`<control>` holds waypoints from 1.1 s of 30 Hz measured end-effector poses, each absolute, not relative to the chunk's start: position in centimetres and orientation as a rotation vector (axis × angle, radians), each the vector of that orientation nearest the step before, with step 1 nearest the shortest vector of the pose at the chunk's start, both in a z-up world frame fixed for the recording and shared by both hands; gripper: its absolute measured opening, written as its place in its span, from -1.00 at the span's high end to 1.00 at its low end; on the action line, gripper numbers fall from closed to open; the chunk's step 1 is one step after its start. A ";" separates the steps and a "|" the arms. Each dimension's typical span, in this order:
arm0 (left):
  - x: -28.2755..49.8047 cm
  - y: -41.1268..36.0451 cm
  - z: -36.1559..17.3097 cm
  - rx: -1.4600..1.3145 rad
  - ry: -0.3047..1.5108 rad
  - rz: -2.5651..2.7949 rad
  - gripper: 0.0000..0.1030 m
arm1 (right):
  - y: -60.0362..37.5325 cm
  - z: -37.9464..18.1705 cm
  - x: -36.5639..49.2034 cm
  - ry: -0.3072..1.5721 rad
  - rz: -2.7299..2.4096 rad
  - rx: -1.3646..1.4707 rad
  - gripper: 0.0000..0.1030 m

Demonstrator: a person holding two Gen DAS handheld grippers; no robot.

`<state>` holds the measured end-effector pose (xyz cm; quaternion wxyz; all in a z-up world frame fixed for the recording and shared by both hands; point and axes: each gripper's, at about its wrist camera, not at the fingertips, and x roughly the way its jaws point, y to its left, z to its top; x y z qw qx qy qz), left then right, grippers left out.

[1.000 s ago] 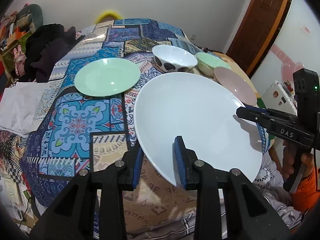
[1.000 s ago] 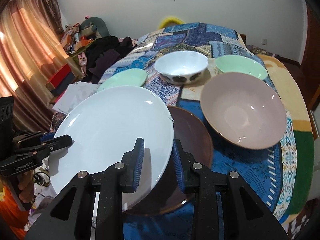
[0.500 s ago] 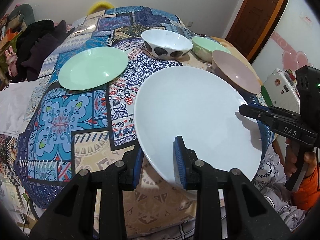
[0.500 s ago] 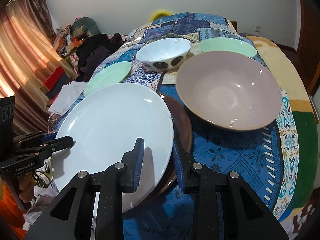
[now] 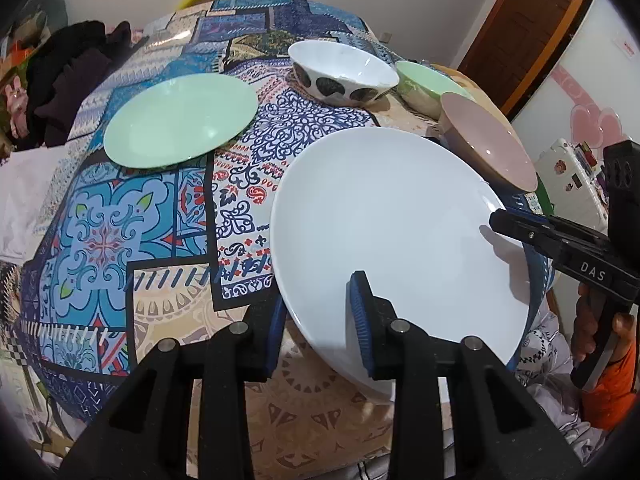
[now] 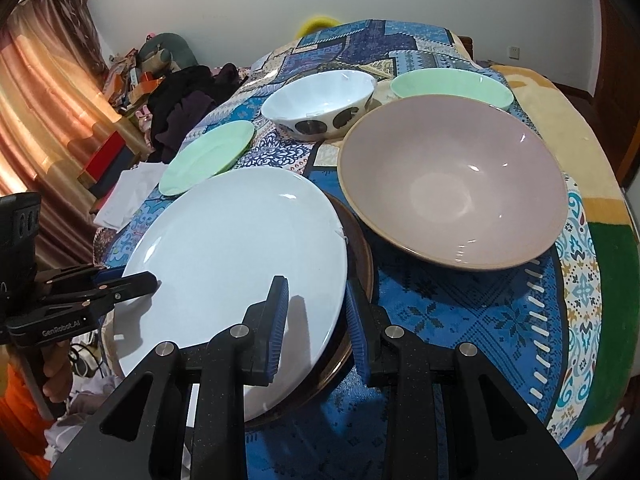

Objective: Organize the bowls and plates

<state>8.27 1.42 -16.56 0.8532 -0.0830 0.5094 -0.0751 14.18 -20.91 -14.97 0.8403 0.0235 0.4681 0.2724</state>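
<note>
The white plate (image 6: 236, 256) is being lowered onto the brown plate (image 6: 358, 264), whose rim shows just right of it. To do this well, both hands should sink evenly, keeping the plate level and centred, and let go only once it rests.

The left hand-held gripper (image 5: 318, 320) pinches the plate's near rim at bottom centre of its view. The right hand-held gripper (image 6: 316, 316) is nearly closed on the opposite rim, low in its frame. The pink bowl (image 6: 452, 188) sits just beyond, upper right.
</note>
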 end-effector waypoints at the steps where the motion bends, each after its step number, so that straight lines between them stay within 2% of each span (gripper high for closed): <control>1: 8.4 1.5 -16.6 -0.179 1.074 -0.158 0.37 | -20.9 -15.0 14.2 0.990 0.575 0.045 0.49; 25: 8.9 1.0 -16.7 -0.129 1.063 -0.153 0.32 | -21.4 -13.1 13.2 0.934 0.546 -0.029 0.48; 29: 8.2 1.7 -15.0 -0.117 0.999 -0.135 0.22 | -20.7 -12.4 13.4 0.915 0.556 -0.028 0.48; 33: 7.4 2.9 -12.7 -0.111 0.910 -0.110 0.02 | -19.8 -11.8 13.9 0.899 0.576 -0.023 0.48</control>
